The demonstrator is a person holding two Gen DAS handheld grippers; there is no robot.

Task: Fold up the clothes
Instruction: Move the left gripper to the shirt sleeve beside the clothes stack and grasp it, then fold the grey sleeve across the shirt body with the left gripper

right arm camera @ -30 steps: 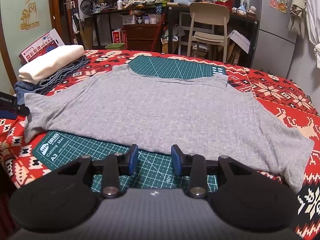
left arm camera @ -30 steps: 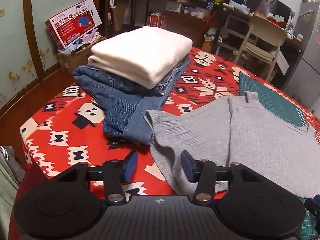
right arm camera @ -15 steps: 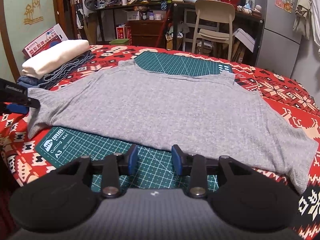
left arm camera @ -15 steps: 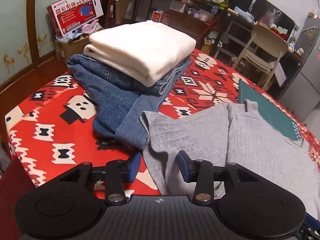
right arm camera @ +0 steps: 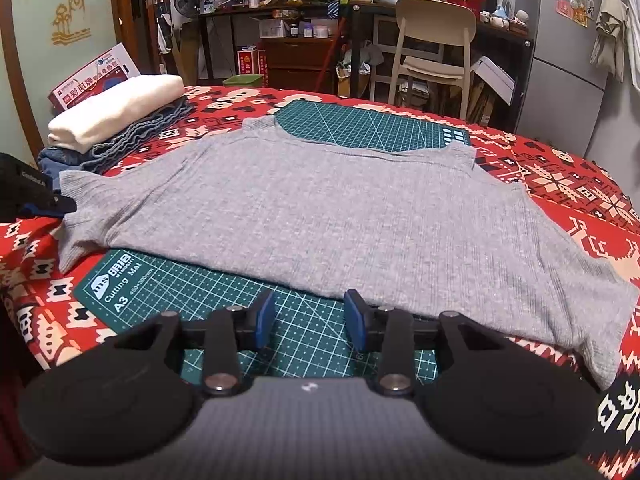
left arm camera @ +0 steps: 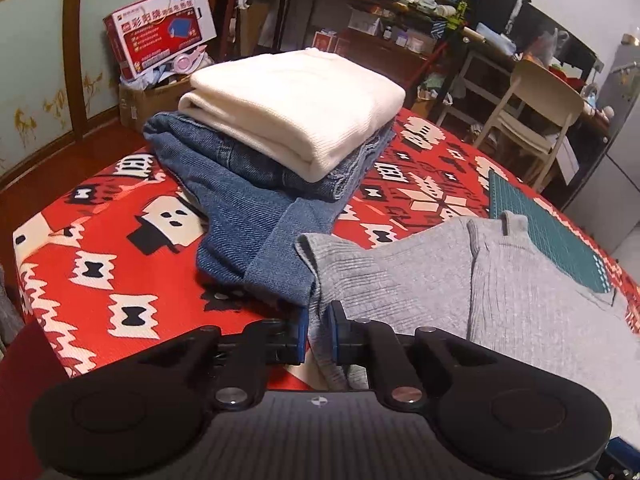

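A grey ribbed top (right arm camera: 320, 216) lies spread flat, neckline away from me, over a green cutting mat (right arm camera: 168, 284) on a red patterned tablecloth (right arm camera: 36, 260). In the left wrist view my left gripper (left arm camera: 319, 330) is shut on the edge of the grey top's left sleeve (left arm camera: 360, 280). That gripper shows as a black shape (right arm camera: 28, 196) at the sleeve end in the right wrist view. My right gripper (right arm camera: 310, 318) hangs open just before the top's near hem, over the mat, nothing between its blue pads.
A folded cream sweater (left arm camera: 296, 108) sits on folded blue jeans (left arm camera: 248, 200) at the table's left, the jeans touching the grey sleeve. A red box (left arm camera: 160, 28) stands beyond it. A chair (right arm camera: 432, 48) and cluttered shelves stand behind the table.
The left gripper moved forward onto the grey sleeve edge and its jaws closed on the fabric. The right gripper barely moved and stayed open.
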